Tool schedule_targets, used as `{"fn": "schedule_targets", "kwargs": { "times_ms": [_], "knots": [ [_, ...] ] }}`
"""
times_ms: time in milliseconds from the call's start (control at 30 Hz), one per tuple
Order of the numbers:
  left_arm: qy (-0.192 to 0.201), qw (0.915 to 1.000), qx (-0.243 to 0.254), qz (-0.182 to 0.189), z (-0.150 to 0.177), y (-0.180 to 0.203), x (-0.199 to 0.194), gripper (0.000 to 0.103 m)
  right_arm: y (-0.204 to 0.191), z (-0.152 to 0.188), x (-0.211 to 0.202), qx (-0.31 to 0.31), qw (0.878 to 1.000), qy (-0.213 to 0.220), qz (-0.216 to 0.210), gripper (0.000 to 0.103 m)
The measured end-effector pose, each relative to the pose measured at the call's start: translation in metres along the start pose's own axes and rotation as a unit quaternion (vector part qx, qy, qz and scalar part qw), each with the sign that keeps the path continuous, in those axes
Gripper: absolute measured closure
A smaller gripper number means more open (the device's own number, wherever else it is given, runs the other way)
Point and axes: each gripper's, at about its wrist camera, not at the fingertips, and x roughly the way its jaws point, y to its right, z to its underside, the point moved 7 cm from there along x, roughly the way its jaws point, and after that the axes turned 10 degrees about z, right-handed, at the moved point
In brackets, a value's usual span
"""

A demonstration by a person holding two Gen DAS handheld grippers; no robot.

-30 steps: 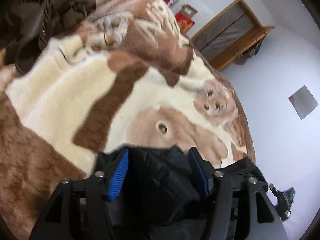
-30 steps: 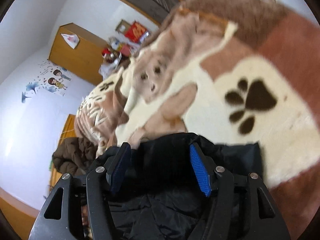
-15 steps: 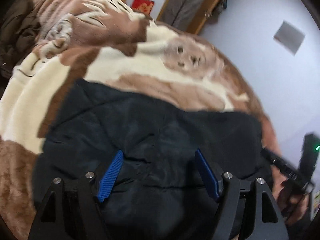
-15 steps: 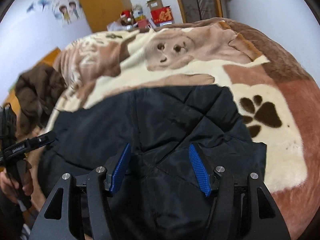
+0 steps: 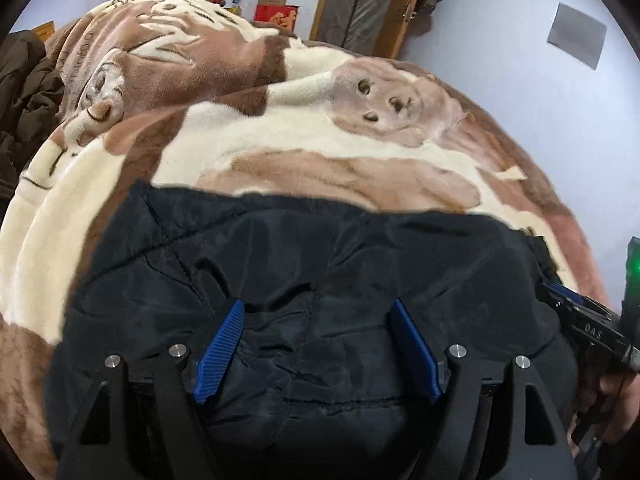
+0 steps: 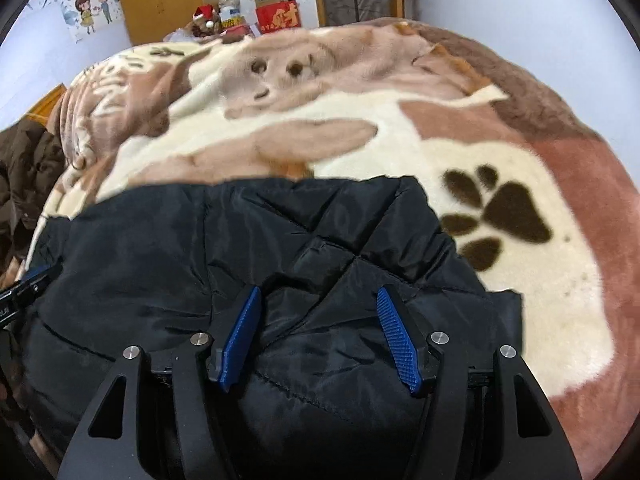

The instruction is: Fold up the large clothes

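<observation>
One black quilted jacket (image 5: 320,280) of smooth, creased, diamond-stitched fabric lies spread on a plush brown-and-cream dog-print blanket (image 5: 280,136), under and ahead of both claws. The left claw (image 5: 316,344), jaws just widened, and the right claw (image 6: 320,332) stand open with ribbed blue pads, fabric bunched between, not pinched.

Left gripper (image 5: 316,342): points steeply downward, blue-padded fingers (image 5: 218,354) spread wide; jaws have just been opening, dark fabric between them.
Right gripper (image 6: 318,334): points steeply downward, fingers (image 6: 400,346) wide apart, pads not visibly pressing.
Right hand (image 5: 612,396): grips its gripper's handle.
</observation>
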Motion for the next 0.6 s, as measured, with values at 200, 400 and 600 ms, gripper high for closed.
{"fn": "schedule_targets", "kwargs": {
  "times_ms": [200,400,600],
  "knots": [
    [0.036,0.9959,0.008,-0.082,-0.03,-0.056,-0.019,0.026,0.007,-0.017,0.02,-0.004,0.999,-0.009,0.037,0.043],
    [0.022,0.9957,-0.059,-0.068,-0.007,-0.095,0.021,0.022,0.019,0.003,0.057,0.007,0.998,-0.012,0.06,0.043],
    [0.036,0.9948,-0.046,-0.083,-0.004,-0.094,0.042,0.02,0.021,0.005,0.071,0.018,0.998,-0.003,0.06,0.043]
  ]
}}
